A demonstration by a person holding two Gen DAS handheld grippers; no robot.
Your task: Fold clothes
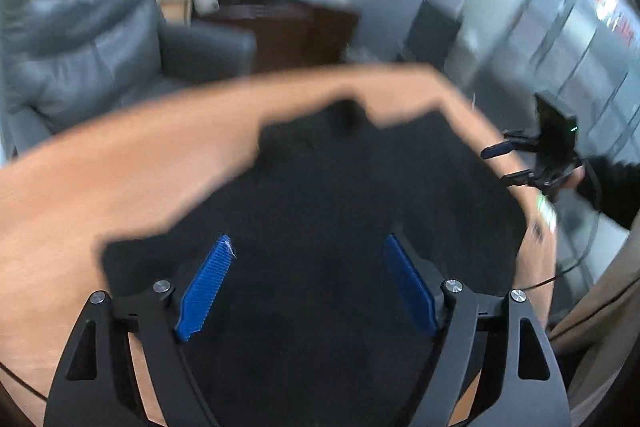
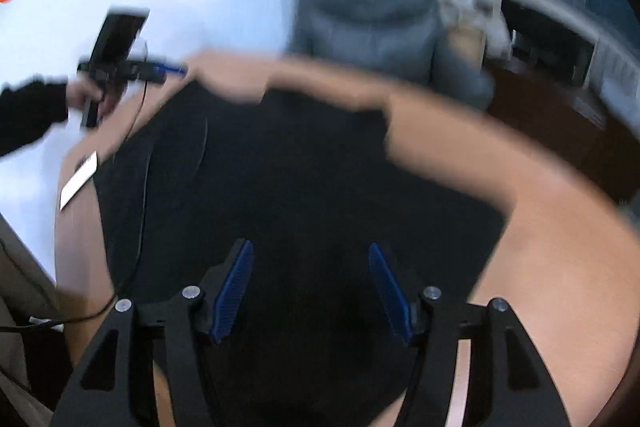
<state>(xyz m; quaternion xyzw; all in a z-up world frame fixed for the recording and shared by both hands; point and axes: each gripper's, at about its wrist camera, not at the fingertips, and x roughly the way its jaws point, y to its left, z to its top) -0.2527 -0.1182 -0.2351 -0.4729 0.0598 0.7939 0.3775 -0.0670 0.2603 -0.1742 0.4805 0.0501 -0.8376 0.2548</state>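
Note:
A black garment (image 1: 340, 195) lies spread flat on a round wooden table (image 1: 120, 179). My left gripper (image 1: 308, 247) is open and empty, hovering above the garment's near part. The right gripper (image 1: 502, 163) shows in the left wrist view at the table's far right edge, open. In the right wrist view the same black garment (image 2: 300, 179) covers the table (image 2: 560, 247), and my right gripper (image 2: 310, 253) is open and empty above it. The left gripper (image 2: 176, 70) shows there at the far left edge of the table; its jaws are too blurred to judge.
A grey leather armchair (image 1: 80, 39) stands beyond the table, also in the right wrist view (image 2: 372, 7). A white card (image 2: 78, 181) lies on the table's left edge. A black cable (image 2: 136, 227) runs over the table. A dark wooden cabinet (image 1: 296, 31) stands behind.

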